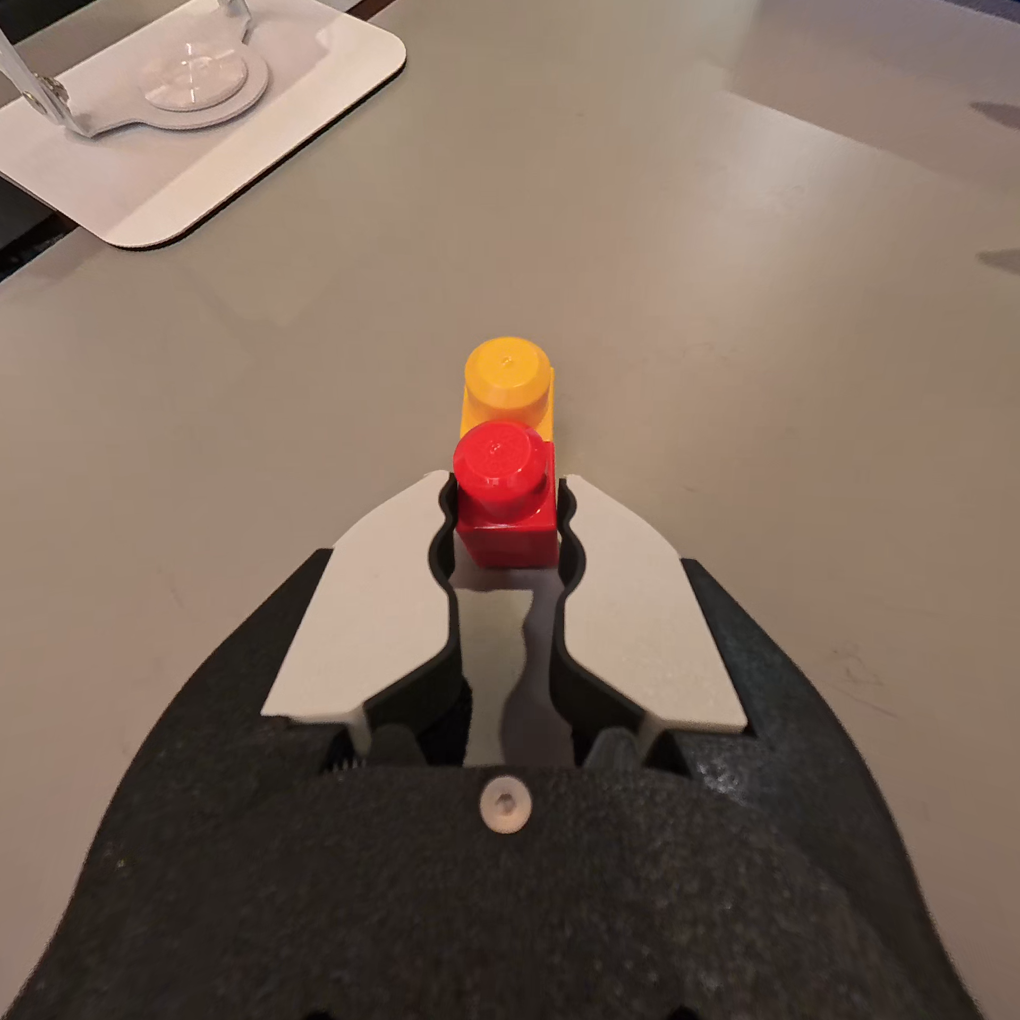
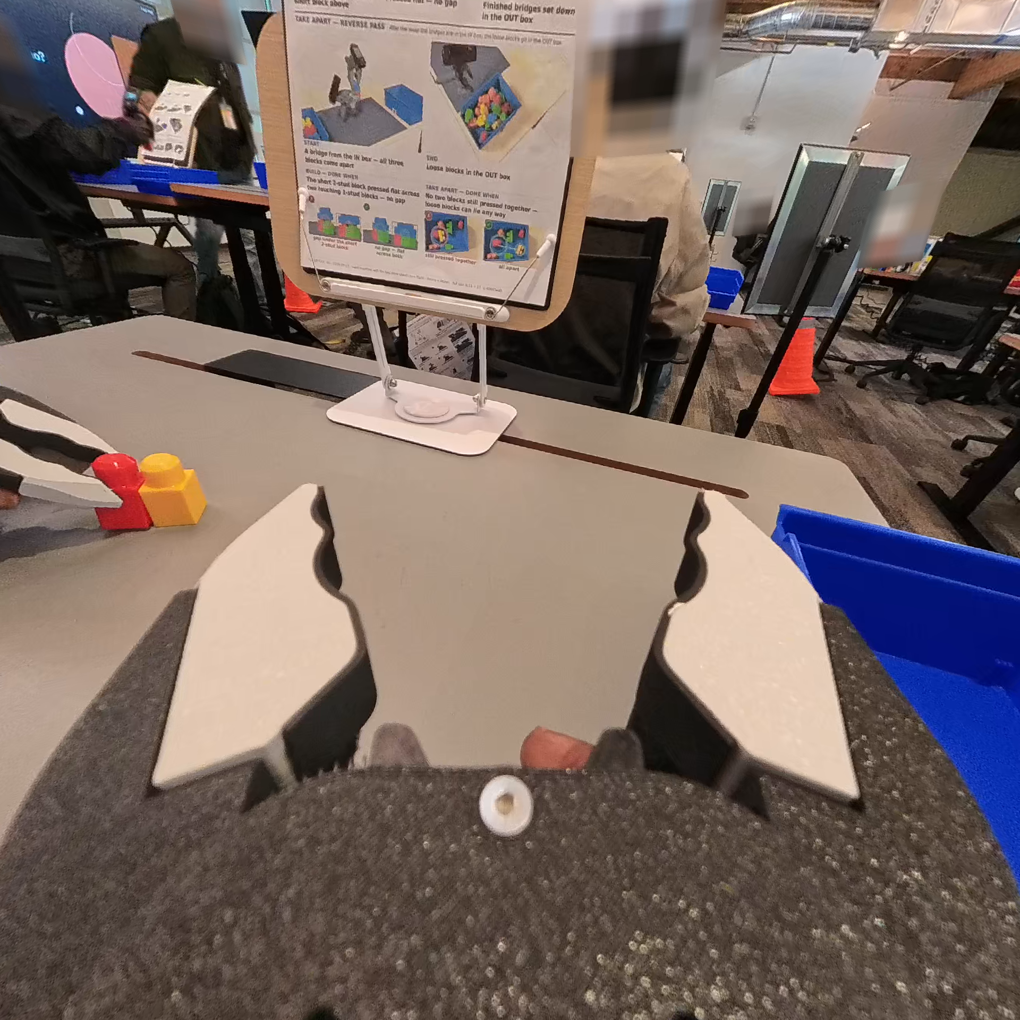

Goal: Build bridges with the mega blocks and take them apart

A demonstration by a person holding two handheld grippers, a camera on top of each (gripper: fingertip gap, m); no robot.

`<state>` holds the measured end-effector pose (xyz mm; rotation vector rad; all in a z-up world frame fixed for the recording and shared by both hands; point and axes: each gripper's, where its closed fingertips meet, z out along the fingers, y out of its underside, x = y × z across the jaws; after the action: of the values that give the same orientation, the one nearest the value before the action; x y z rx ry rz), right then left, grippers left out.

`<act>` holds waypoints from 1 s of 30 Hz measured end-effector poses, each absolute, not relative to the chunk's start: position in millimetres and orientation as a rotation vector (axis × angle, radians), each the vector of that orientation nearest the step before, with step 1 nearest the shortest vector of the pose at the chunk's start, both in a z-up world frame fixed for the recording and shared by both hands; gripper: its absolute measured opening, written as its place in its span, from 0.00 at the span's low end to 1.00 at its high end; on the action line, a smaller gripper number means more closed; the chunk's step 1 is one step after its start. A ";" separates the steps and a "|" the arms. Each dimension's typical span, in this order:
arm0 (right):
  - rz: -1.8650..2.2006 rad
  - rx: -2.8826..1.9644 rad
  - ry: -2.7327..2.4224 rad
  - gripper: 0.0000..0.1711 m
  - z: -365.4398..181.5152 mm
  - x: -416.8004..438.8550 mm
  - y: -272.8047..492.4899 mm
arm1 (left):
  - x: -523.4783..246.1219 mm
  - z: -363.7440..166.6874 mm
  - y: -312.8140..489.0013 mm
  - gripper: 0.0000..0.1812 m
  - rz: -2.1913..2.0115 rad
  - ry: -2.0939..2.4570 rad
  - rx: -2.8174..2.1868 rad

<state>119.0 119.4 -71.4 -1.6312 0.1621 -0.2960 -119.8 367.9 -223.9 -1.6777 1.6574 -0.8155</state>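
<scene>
Left gripper (image 1: 505, 497) level, clamping red block (image 1: 505, 524) (table-height), right gripper (image 2: 508, 530) spread

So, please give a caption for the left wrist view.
Left hand-held gripper closes on a red block touching a yellow block on the grey table.

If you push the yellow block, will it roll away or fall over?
Probably neither. The yellow block sits on a flat square base on the table, so it would likely slide. Its boxy body looks hard and stiff. With the red block right against it, pushing one may shove both.
</scene>
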 end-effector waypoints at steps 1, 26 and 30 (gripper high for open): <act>-0.296 -1.631 0.162 0.70 -71.5 119.1 119.4 | -119.7 -224.0 367.9 0.19 -0.819 1.664 -1.672; -0.297 -1.629 0.155 0.70 -69.2 116.3 120.1 | -121.4 -224.8 371.1 0.29 -0.869 1.700 -1.596; -0.298 -1.625 0.156 0.70 -67.9 116.2 118.7 | -125.6 -221.6 375.3 0.36 -0.883 1.670 -1.610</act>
<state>116.2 118.7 -67.9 -1.6251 0.1555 -0.2981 -125.6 375.3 -221.6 -1.6101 1.6699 -0.8834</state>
